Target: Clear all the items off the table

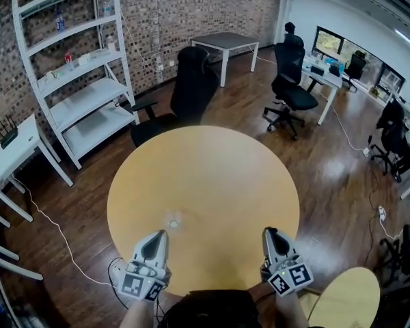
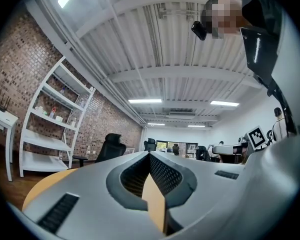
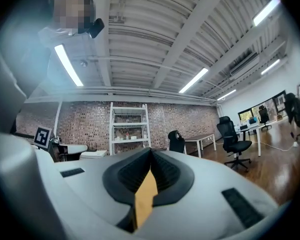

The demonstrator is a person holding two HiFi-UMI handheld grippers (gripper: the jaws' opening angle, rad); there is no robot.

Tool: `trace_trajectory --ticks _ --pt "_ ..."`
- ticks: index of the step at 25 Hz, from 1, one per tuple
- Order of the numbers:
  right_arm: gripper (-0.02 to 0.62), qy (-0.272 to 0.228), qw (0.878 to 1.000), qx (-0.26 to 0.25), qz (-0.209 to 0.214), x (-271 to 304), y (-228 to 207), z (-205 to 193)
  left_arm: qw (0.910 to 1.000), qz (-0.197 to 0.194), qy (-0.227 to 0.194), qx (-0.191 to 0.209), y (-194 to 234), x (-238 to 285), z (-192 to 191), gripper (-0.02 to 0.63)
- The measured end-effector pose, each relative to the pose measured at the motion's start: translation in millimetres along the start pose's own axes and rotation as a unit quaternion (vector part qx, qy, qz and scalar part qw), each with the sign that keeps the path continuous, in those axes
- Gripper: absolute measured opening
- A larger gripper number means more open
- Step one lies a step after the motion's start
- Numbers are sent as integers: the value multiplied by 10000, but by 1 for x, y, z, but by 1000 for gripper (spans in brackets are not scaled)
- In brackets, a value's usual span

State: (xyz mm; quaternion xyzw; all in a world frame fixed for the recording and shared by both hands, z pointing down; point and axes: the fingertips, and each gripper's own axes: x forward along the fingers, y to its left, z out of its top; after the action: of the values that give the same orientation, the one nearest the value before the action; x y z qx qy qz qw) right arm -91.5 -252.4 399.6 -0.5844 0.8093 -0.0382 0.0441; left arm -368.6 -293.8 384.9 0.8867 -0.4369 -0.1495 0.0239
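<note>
**Claws shut at the near rim of the round surface**

Dark wood floor (image 1: 328, 162) fills most of the head view, and a brick wall (image 1: 191, 12) runs across the top of the frame. The round tan surface (image 1: 205, 176) takes up the centre and lower middle. A white shelf (image 1: 82, 80) stands at upper left against the wall, with a few small items on its upper boards that are too small to name. One black chair (image 1: 191, 91) stands just beyond the far edge of the surface. A second chair (image 1: 290, 80) stands at upper right beside a white desk (image 1: 321, 80). A smaller round top (image 1: 345, 299) shows at lower right.

The left claw (image 1: 162, 233) lies over the surface's near rim at lower left, and the right claw (image 1: 268, 230) over the rim at lower right. They are well apart, and both point up the frame.

In the left gripper view the left claw (image 2: 149, 155) is closed, its pads meeting at the tip and gripping nothing. The right gripper view shows the right claw (image 3: 151, 151) closed the same way. In both views a tan sliver shows behind the tips.

A pale spot (image 1: 172, 222) sits on the surface near the left claw. It is too small to identify.
</note>
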Motion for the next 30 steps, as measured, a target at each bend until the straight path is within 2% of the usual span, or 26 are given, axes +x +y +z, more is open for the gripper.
trace_trajectory --ticks 9,12,16,23,30 --pt "3 64 10000 12 -9 -2 1 -9 9999 -74 33 -108 -2 6 -10 0" --pt "3 37 9998 11 -198 -15 -11 -7 9995 -250 119 -159 -15 17 -17 0" --pt "3 -54 9976 -30 -687 -41 -43 3 9977 -625 175 -188 -43 45 -23 0" --pt "3 -245 9861 -215 -1627 -131 -108 34 9885 -1440 217 -415 -137 97 -40 0" --pt "3 -491 9576 -241 -2828 -256 -172 60 9658 -2473 330 -703 -262 141 -58 0"
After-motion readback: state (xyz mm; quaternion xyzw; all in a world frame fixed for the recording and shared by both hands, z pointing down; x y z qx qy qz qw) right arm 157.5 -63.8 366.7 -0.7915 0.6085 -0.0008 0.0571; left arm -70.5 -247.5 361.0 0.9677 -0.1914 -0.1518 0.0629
